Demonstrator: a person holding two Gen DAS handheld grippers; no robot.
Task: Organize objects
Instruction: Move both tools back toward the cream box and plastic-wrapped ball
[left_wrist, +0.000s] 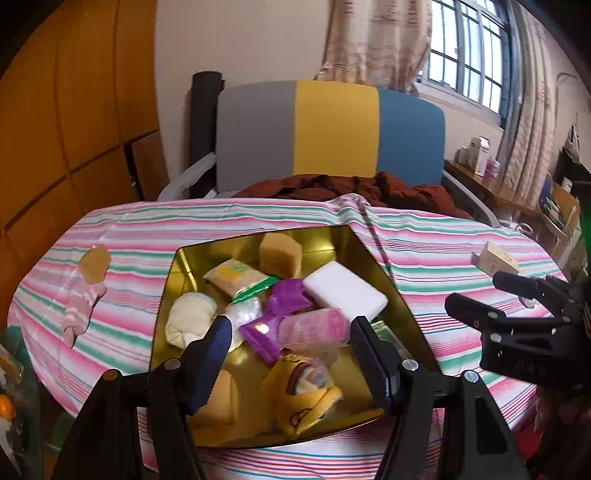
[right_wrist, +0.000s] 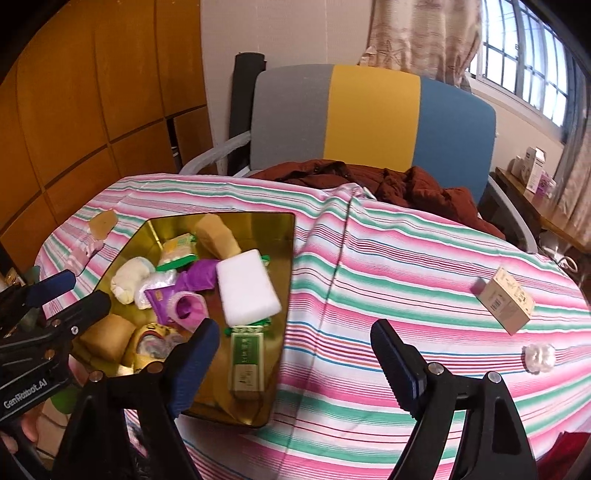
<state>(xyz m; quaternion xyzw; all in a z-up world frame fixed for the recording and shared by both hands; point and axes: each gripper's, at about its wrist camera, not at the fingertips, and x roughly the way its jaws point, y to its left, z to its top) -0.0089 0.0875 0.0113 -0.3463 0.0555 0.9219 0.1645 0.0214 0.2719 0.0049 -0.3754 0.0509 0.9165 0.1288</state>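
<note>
A gold metal tray (left_wrist: 373, 251) (right_wrist: 288, 295) sits on the striped tablecloth and holds several items: a white block (left_wrist: 345, 291) (right_wrist: 245, 290), yellow sponges (left_wrist: 279, 254), a purple packet (left_wrist: 286, 299), a clear pink bottle (left_wrist: 314, 328), a yellow sock (left_wrist: 306, 398) and a green box (right_wrist: 246, 362). My left gripper (left_wrist: 290, 332) is open and empty above the tray's near half. My right gripper (right_wrist: 291, 339) is open and empty above the tray's right edge; it also shows in the left wrist view (left_wrist: 476, 291). A tan carton (right_wrist: 506, 301) (left_wrist: 495, 258) and a clear wrapped item (right_wrist: 539, 356) lie on the cloth at right.
A pink sock with a tan card (left_wrist: 86, 291) (right_wrist: 101, 225) lies left of the tray. A grey, yellow and blue chair (left_wrist: 332, 129) with a brown jacket (left_wrist: 354, 188) stands behind the table. A wooden wardrobe (left_wrist: 74, 110) is at left, a cluttered shelf (left_wrist: 484, 162) at right.
</note>
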